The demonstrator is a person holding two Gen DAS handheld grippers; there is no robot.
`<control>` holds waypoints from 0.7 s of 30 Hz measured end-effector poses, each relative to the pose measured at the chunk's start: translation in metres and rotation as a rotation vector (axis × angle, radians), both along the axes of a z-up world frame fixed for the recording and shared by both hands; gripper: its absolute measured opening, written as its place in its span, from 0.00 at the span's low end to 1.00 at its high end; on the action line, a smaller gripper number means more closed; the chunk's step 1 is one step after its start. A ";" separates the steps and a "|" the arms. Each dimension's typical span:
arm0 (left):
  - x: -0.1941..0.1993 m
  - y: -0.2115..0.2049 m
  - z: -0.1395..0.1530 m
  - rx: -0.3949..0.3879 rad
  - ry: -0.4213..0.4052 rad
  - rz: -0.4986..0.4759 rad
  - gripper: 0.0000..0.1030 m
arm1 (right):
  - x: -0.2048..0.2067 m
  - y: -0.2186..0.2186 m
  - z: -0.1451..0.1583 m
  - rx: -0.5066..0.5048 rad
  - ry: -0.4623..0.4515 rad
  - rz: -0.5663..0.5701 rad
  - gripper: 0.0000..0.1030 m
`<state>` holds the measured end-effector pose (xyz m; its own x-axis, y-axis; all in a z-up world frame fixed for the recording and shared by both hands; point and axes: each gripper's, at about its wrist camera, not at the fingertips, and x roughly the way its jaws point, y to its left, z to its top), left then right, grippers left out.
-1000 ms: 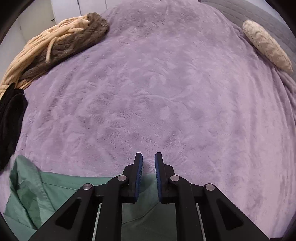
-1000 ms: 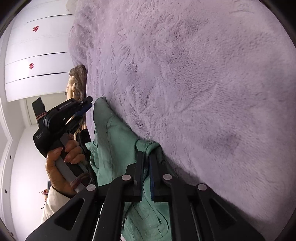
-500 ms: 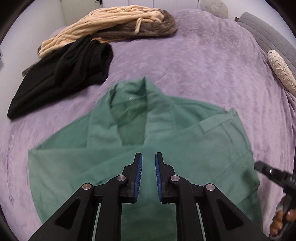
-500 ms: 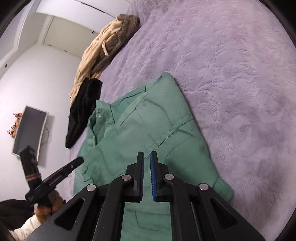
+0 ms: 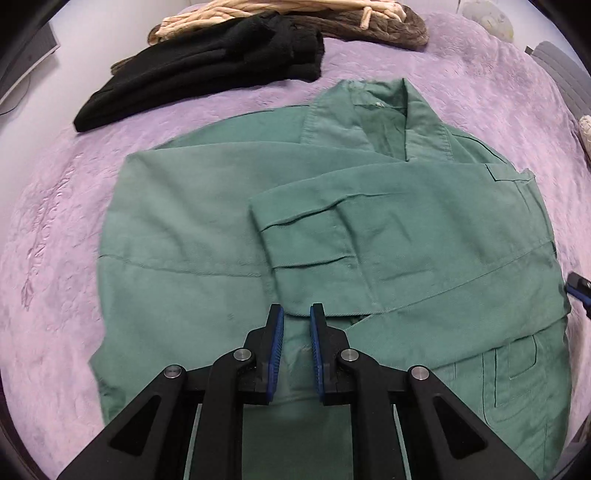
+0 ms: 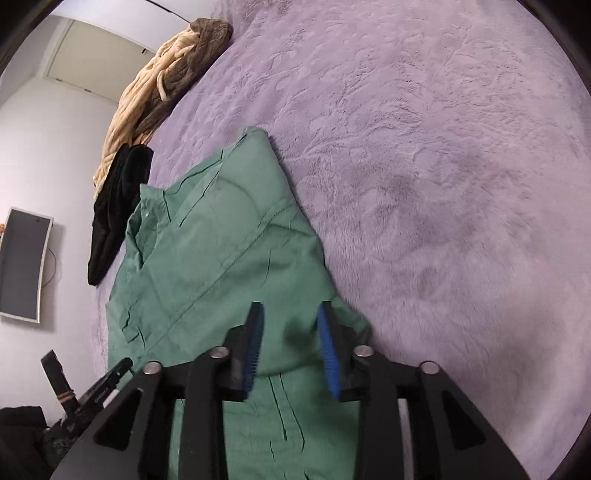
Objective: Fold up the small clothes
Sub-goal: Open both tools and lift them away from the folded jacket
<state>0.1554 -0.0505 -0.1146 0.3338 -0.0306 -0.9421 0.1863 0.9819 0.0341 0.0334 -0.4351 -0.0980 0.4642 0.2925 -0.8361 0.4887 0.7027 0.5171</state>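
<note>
A green collared shirt [image 5: 207, 236] lies on the purple bedspread [image 5: 55, 206], collar at the far end, its right sleeve folded across the chest. It also shows in the right wrist view [image 6: 221, 266]. My left gripper [image 5: 296, 321] hovers above the shirt's lower middle, its jaws a narrow gap apart with nothing between them. My right gripper [image 6: 290, 325] is open over the shirt's right edge, empty. Its tip shows at the right edge of the left wrist view [image 5: 578, 286]. The left gripper shows at the lower left of the right wrist view [image 6: 99, 387].
A black garment [image 5: 207, 62] and a beige-and-brown knit [image 5: 288, 11] lie beyond the collar. They also show in the right wrist view as the black garment [image 6: 114, 199] and the knit [image 6: 162, 74]. A wall monitor [image 6: 22, 266] hangs at the left. Bare purple bedspread [image 6: 443, 166] stretches to the right.
The right gripper let go of the shirt and opened wide. The left wrist view swung from bare bedspread onto the shirt and moved closer. The sleeve now lies folded across the chest.
</note>
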 end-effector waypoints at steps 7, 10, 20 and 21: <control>-0.031 0.004 0.027 0.008 0.024 0.045 0.16 | -0.039 0.037 0.022 0.003 0.087 0.087 0.48; -0.050 0.008 0.035 0.014 0.029 0.076 1.00 | -0.051 0.046 0.027 0.004 0.114 0.111 0.54; -0.102 0.018 0.061 0.041 0.055 0.133 0.99 | -0.072 0.072 0.063 -0.095 0.129 0.249 0.82; -0.104 0.020 0.063 0.044 0.064 0.143 0.99 | -0.074 0.074 0.068 -0.109 0.115 0.256 0.82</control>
